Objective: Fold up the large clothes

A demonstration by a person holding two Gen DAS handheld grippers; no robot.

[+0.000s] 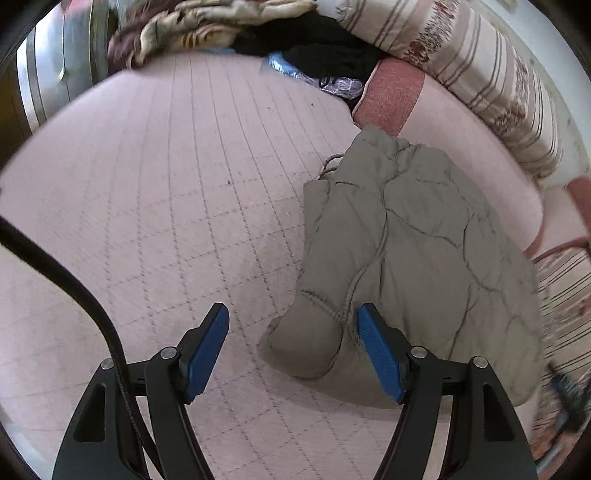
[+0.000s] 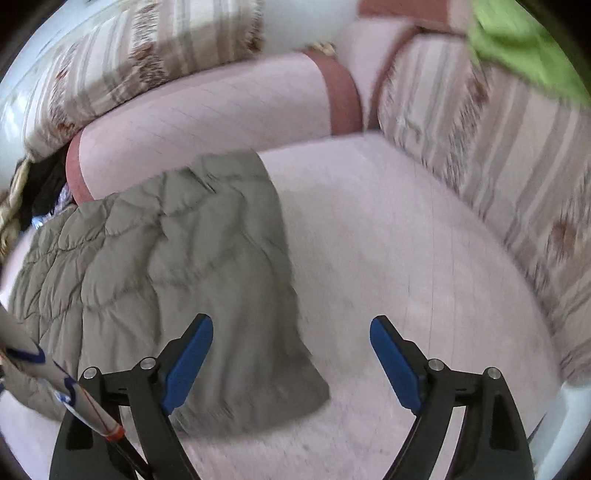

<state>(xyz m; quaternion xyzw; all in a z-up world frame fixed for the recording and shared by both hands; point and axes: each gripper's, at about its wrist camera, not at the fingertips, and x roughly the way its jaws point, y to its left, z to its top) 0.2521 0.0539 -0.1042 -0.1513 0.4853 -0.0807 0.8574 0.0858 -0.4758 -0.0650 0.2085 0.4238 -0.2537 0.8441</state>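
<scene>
Left wrist view first: a black cable [image 1: 74, 280] curves past the left edge, likely the gripper's own lead hanging clear of the work, and the pale quilted sofa seat [image 1: 177, 192] lies bare across most of the frame, which gives room for laying the garment out. The left gripper [image 1: 293, 325] has its blue pads spread with nothing pinched; a rounded corner of the olive quilted jacket [image 1: 417, 240] bulges up between them, touching or nearly touching the right pad, so the tool looks set to take that corner. The jacket lies bunched and partly doubled over on the seat, its far end against the pink bolster [image 1: 391, 96], with a striped cushion [image 1: 480, 70] behind; dark clothes [image 1: 317, 40] and a blanket [image 1: 192, 26] are heaped at the back, probably waiting their turn. Right wrist view: a pale rod [image 2: 55, 384] with red and blue marks crosses the lower left, what it is I cannot tell. The jacket [image 2: 177, 266] fills the left half, its edge running down to a loose corner between the pads. The right gripper [image 2: 291, 332] is spread wide and holds nothing, hanging partly over that edge and partly over bare seat. A green cloth [image 2: 524, 48] lies on the striped back cushion [image 2: 480, 155] at far right
</scene>
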